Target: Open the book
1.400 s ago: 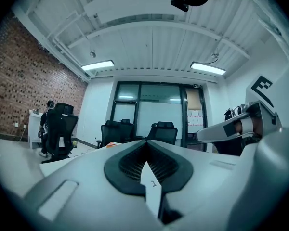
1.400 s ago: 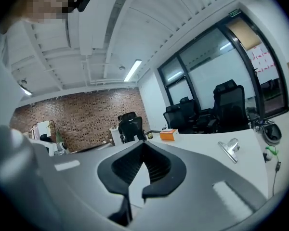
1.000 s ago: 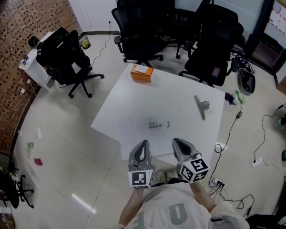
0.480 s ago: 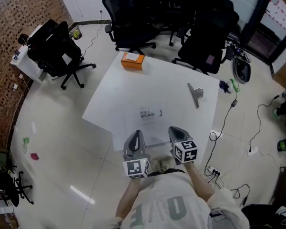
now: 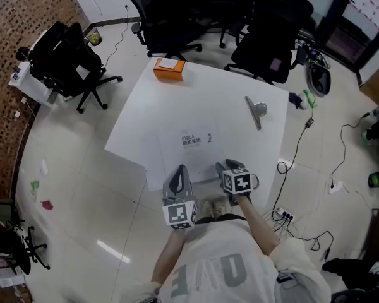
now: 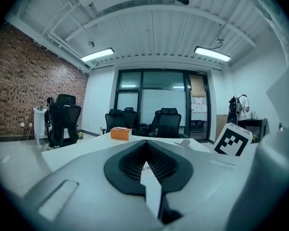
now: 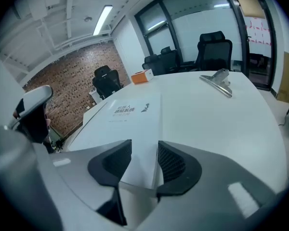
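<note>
Head view: right tool (image 5: 227, 165) (newly agape)

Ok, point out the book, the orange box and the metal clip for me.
book (image 5: 192, 157), head view, bare cover below the title.
orange box (image 5: 168, 69), head view, middle of its top.
metal clip (image 5: 256, 110), head view, its wide middle.
</note>
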